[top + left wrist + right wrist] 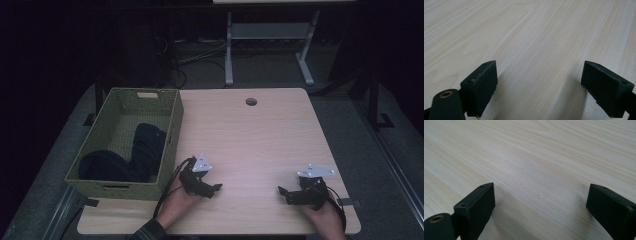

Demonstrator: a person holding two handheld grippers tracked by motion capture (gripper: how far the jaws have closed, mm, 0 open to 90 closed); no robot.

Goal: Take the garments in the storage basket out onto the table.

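The room beyond the tabletop [260, 135] is too dark to read, and the dark cloth [131, 156] in the green woven basket [172, 131] at the tabletop's left edge is a shapeless heap, so whether it is one piece or several cannot be told. Count: one basket, one round hole [251, 102] near the far edge, two hand-held grippers. The left hand-held gripper [216, 187] and right hand-held gripper [281, 192] rest near the front edge, well apart, each with jaws spread wide over bare wood and holding nothing; the cloth lies in the basket, left of the left hand [178, 202].
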